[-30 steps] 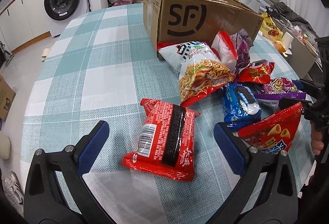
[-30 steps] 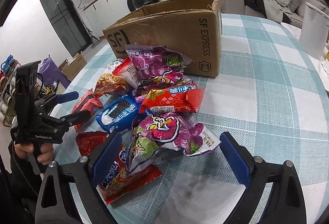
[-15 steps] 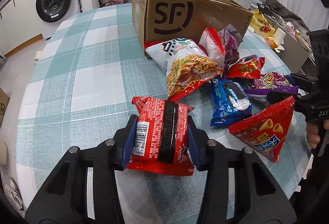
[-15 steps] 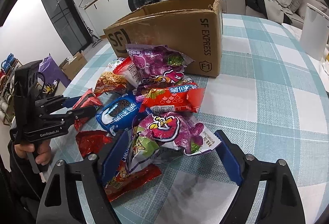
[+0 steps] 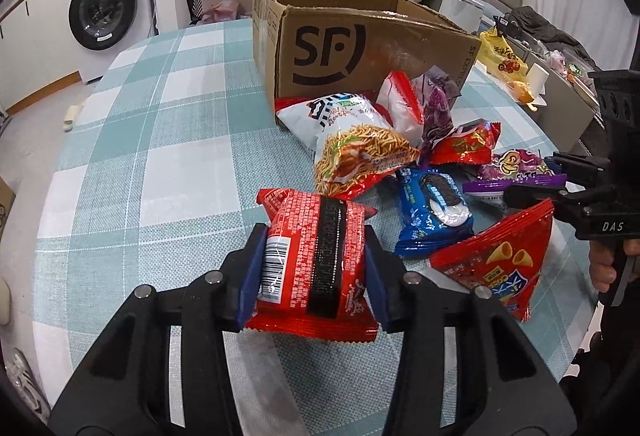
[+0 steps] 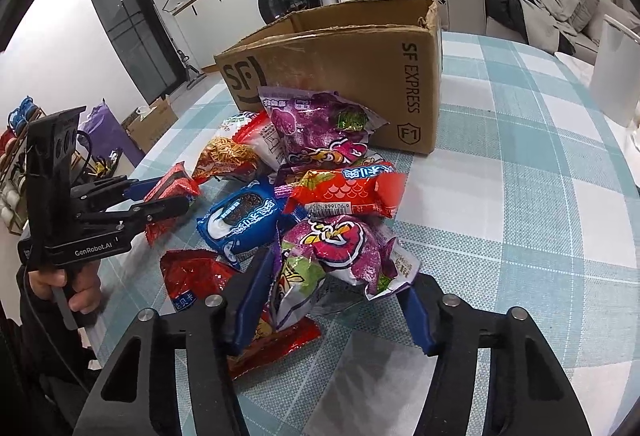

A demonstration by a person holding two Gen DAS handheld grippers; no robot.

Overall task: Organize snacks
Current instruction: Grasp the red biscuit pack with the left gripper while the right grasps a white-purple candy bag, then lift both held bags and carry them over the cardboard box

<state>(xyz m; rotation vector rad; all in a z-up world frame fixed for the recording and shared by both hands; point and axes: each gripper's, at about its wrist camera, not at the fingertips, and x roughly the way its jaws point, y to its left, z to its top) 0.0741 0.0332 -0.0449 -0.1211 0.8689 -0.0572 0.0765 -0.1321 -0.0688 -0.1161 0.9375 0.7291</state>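
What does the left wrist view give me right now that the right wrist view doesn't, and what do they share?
Left wrist only: the left tool shut on the red noodle pack, barcode facing the camera, and a yellow bag past the box.

Right wrist only: the right tool around the purple snack bag, with its right pad apart from the bag, and a red fish-scale pack.

Both: the cardboard box, blue cookie pack, checked tablecloth, washing machine.
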